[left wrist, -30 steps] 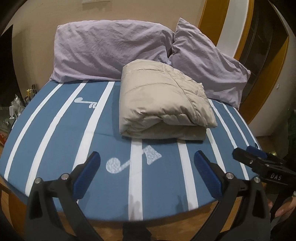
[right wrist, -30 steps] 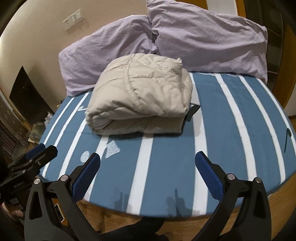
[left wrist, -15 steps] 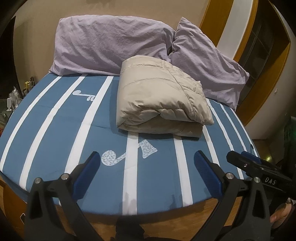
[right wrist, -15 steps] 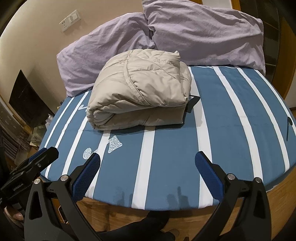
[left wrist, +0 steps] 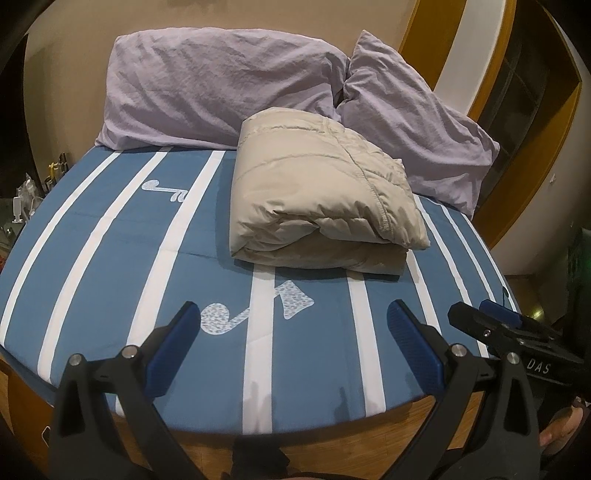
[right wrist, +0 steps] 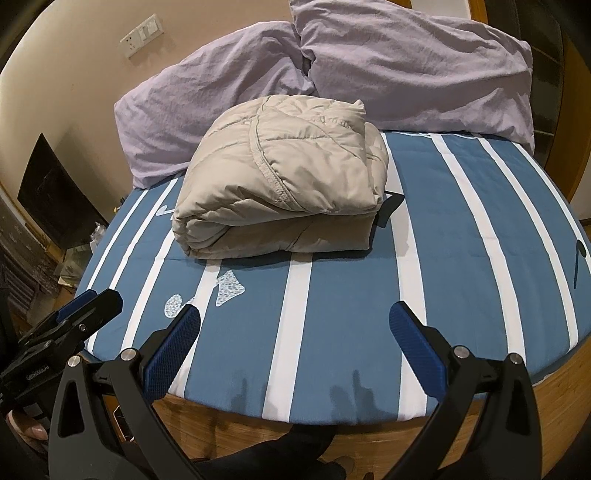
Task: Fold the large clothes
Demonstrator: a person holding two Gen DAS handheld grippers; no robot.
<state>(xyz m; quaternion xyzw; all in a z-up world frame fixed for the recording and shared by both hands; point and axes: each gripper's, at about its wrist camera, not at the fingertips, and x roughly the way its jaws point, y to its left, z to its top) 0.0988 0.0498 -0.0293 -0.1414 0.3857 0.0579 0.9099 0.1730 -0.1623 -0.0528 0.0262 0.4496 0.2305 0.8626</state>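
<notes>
a: what does the left wrist view show?

b: the left gripper [left wrist: 291, 332] hangs over the foot edge of the bed [left wrist: 110, 258], its blue-padded fingers [left wrist: 173, 343] spread wide with nothing between them. the beige puffer jacket [left wrist: 317, 199] lies folded into a thick bundle on the blue sheet with white stripes, well beyond the fingertips, its far end close to two lilac pillows [left wrist: 221, 81] at the head of the bed. a white music-note print [left wrist: 255, 306] sits on the sheet between the gripper and the jacket. at the right edge the right gripper [left wrist: 495, 321] shows from the side.

a: and the right wrist view?

b: the right gripper [right wrist: 295, 332] is also wide open and empty, held above the wooden bed frame [right wrist: 369, 432]. the folded jacket [right wrist: 280, 181] rests left of centre on the sheet, apart from both grippers, with a dark tag or strap [right wrist: 388, 210] poking out at its right side. the left gripper [right wrist: 88, 310] shows at the left edge, with a wall socket plate [right wrist: 142, 35] high on the beige wall.
</notes>
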